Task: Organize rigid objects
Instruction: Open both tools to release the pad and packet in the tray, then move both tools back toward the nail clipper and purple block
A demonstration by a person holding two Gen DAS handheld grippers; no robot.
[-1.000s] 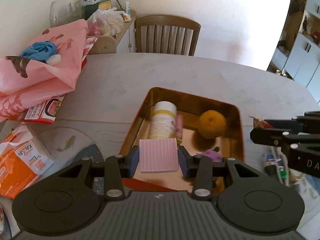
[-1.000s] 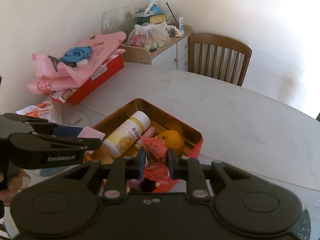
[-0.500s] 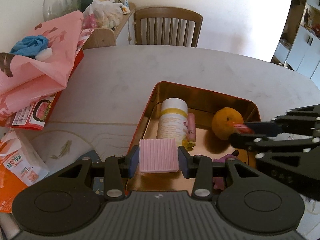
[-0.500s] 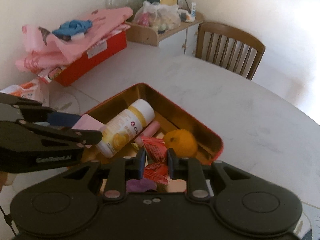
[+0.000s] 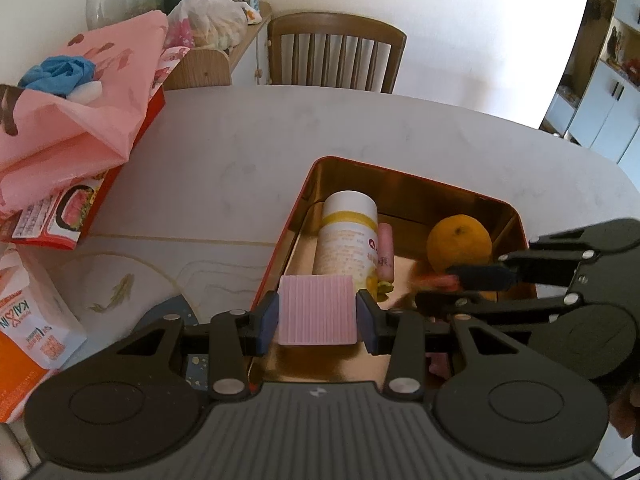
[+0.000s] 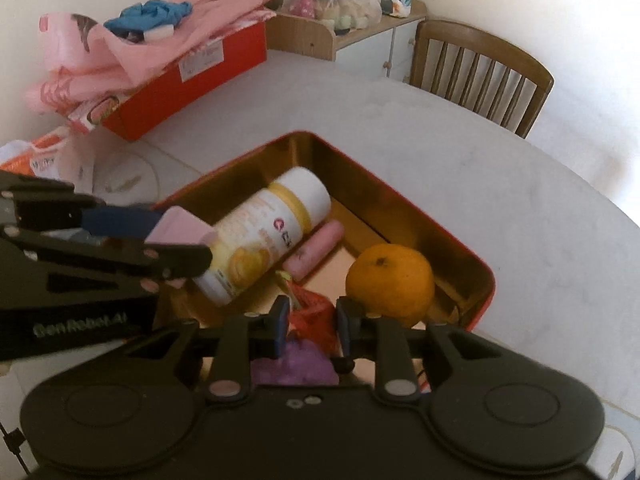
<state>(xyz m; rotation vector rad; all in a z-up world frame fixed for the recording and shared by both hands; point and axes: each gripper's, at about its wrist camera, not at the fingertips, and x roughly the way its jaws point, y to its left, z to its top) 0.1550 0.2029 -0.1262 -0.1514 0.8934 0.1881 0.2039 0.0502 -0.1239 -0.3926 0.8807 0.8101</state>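
A red tin with a gold inside (image 5: 288,232) (image 6: 400,184) holds a white and yellow bottle (image 5: 348,236) lying down, a pink tube (image 5: 385,252), an orange (image 5: 458,242) and a purple thing (image 6: 296,364). My left gripper (image 5: 317,318) is shut on a pink ribbed block (image 5: 317,308) over the tin's near left edge. My right gripper (image 6: 311,322) reaches into the tin from the right, beside the orange (image 6: 390,284). Its jaws are opening, and a red packet (image 6: 310,314) hangs loose between them, blurred in the left wrist view.
On the table's left side stands a red box under pink bags and a blue cloth (image 5: 80,140), with an orange packet (image 5: 24,340) nearer. A wooden chair (image 5: 336,52) stands at the far edge, a cluttered shelf (image 5: 212,28) beside it.
My right gripper came down into the tin with the red packet and its jaws have parted a little. My left gripper with the pink block edged closer to the tin.
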